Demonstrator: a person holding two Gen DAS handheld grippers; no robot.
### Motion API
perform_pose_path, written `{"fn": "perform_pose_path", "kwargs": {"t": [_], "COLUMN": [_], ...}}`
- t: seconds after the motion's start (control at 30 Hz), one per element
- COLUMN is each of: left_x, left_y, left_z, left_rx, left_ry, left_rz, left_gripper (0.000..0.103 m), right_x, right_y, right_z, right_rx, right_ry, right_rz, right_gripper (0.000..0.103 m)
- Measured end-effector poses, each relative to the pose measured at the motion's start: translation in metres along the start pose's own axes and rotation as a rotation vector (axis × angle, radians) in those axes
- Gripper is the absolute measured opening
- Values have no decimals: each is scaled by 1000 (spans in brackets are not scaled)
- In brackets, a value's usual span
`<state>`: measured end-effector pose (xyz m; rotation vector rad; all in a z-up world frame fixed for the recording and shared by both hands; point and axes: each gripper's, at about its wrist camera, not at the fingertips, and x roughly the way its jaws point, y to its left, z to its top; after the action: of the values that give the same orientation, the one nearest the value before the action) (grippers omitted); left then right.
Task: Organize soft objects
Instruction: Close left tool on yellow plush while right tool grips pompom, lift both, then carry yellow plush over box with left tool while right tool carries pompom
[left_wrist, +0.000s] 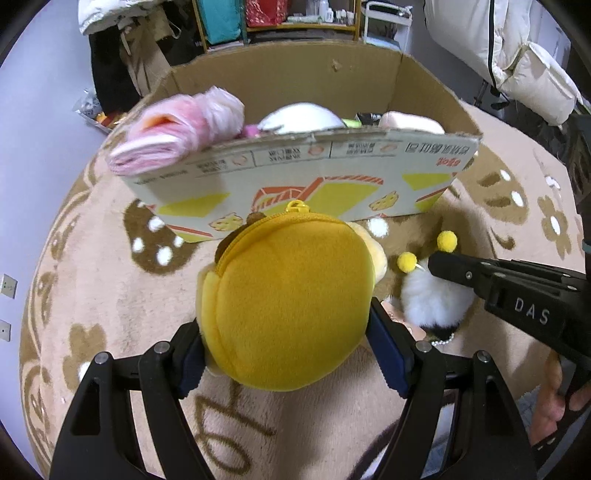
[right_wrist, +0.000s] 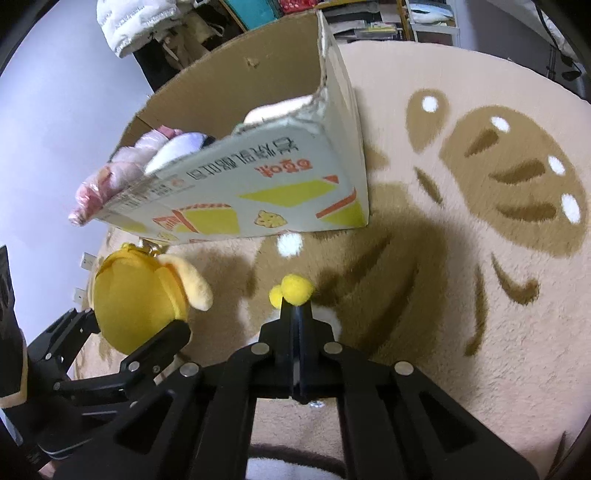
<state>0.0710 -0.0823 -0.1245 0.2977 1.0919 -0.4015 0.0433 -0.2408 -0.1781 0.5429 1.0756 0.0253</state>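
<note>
**Yellow pouch and bee toy held in front of the box**

The left gripper (left_wrist: 284, 354) has its jaws spread wide and clamped on a round yellow plush pouch (left_wrist: 288, 306), one blue pad (left_wrist: 386, 354) pressing each side. The pouch is lifted above the rug (left_wrist: 110, 295). Its flat round face is turned toward the left wrist camera, and its zipper seam runs over the far top edge, ending in a small yellow loop (left_wrist: 296, 204) that points at the box. A pale yellow plush flap (right_wrist: 192, 284) sticks out on its right side.

Just to the right, the right gripper (right_wrist: 297, 314) has its jaws pressed nearly together, pinching a small fluffy white bee toy (left_wrist: 432, 299) near its head. The toy's two yellow pom-pom feelers (right_wrist: 291, 291) stick out past the fingertips, pointing toward the box. Its white body, with a dark band and a bead chain (left_wrist: 441, 341) at the near end, hangs just above the rug; its long axis runs roughly near to far. The two toys are near each other but apart.

Beyond both stands an open cardboard box (left_wrist: 295, 173) on the rug, its printed near wall facing the grippers. Inside lie soft things: a pink bundle (left_wrist: 173, 129) bulging over the left rim, a white rounded item (left_wrist: 299, 118) in the middle, and a pale pink one (left_wrist: 410, 123) on the right.
</note>
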Motion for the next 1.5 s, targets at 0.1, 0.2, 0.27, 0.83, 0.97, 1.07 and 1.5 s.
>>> {"fn": "perform_pose_path", "kwargs": {"t": [0.1, 0.2, 0.27, 0.83, 0.97, 1.07, 1.5], "left_x": [-14, -32, -35, -101, -106, -111, -117], "left_y": [2, 2, -2, 16, 18, 15, 10], "left_z": [-2, -2, -1, 24, 37, 45, 95], "left_rx": [-5, -9, -19, -98, -93, -82, -40], "left_ry": [-22, -58, -79, -354, -387, -418, -492], "left_rz": [12, 34, 49, 158, 182, 210, 232], "left_gripper": [76, 76, 76, 76, 76, 76, 76], "right_x": [-13, -30, -41, -131, -142, -146, -150], "right_y": [2, 12, 17, 64, 72, 74, 66], "right_z": [0, 0, -1, 8, 20, 34, 80], "right_rx": [-17, -47, -63, -209, -248, -263, -274], "right_ry": [-47, -109, -148, -493, -540, -560, -614], "right_rz": [12, 23, 24, 63, 59, 57, 62], "right_gripper": [3, 3, 3, 3, 3, 3, 3]}}
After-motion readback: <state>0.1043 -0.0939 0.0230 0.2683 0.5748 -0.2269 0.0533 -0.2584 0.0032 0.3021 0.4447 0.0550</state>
